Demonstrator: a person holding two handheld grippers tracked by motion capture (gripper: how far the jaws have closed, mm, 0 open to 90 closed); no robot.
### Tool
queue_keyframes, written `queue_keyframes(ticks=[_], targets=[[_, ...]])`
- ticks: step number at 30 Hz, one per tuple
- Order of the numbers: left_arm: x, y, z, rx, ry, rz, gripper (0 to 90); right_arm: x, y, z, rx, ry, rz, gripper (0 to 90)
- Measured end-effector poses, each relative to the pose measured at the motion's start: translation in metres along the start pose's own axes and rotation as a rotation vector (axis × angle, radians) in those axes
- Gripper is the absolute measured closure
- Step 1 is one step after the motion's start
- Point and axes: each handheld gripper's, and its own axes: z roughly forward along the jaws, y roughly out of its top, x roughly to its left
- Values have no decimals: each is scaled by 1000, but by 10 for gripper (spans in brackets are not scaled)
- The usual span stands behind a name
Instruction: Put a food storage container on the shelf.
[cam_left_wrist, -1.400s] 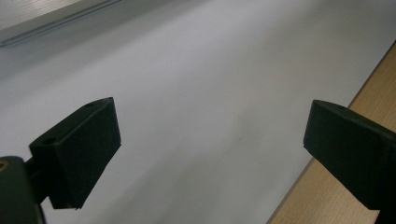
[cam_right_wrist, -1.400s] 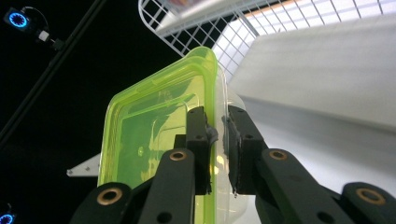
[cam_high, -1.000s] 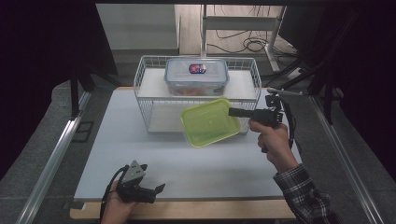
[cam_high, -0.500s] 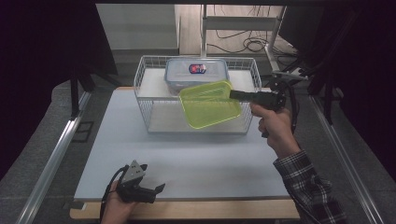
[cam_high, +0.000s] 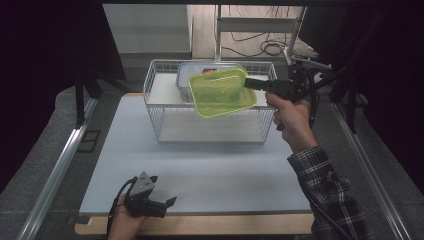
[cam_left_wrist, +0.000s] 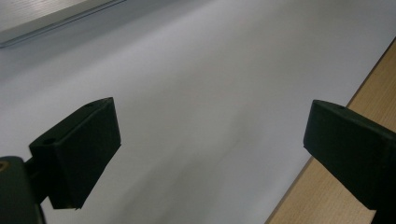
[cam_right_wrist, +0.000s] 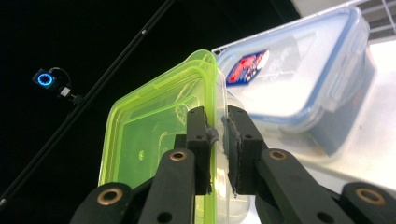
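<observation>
A translucent green container (cam_high: 220, 92) hangs tilted in the air over the white wire basket (cam_high: 151, 107), with my right gripper (cam_high: 248, 83) shut on its right rim. In the right gripper view the two jaws pinch the green container's (cam_right_wrist: 149, 140) thin wall at my right gripper (cam_right_wrist: 217, 135). Behind it a clear box with a blue-edged lid (cam_right_wrist: 299, 74) sits at the back of the basket, its lid (cam_high: 200, 67) partly hidden from above. My left gripper (cam_high: 167, 202) rests open near the table's front edge, with nothing between its jaws (cam_left_wrist: 210, 144).
The white table top (cam_high: 200, 165) lies between the basket and the front wooden edge (cam_left_wrist: 327, 196). Metal rails (cam_high: 65, 150) run along both sides of the table. A stand and cables (cam_high: 260, 47) are behind the basket.
My right gripper has carried the green container up and away from the table's middle, to above the basket in front of the lidded box. The left gripper has stayed put.
</observation>
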Motion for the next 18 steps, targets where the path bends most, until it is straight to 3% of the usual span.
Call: queue_keyframes(ticks=[18], targets=[[0, 0, -1, -4, -2, 1, 40, 7, 26, 20, -60, -68, -6, 804]])
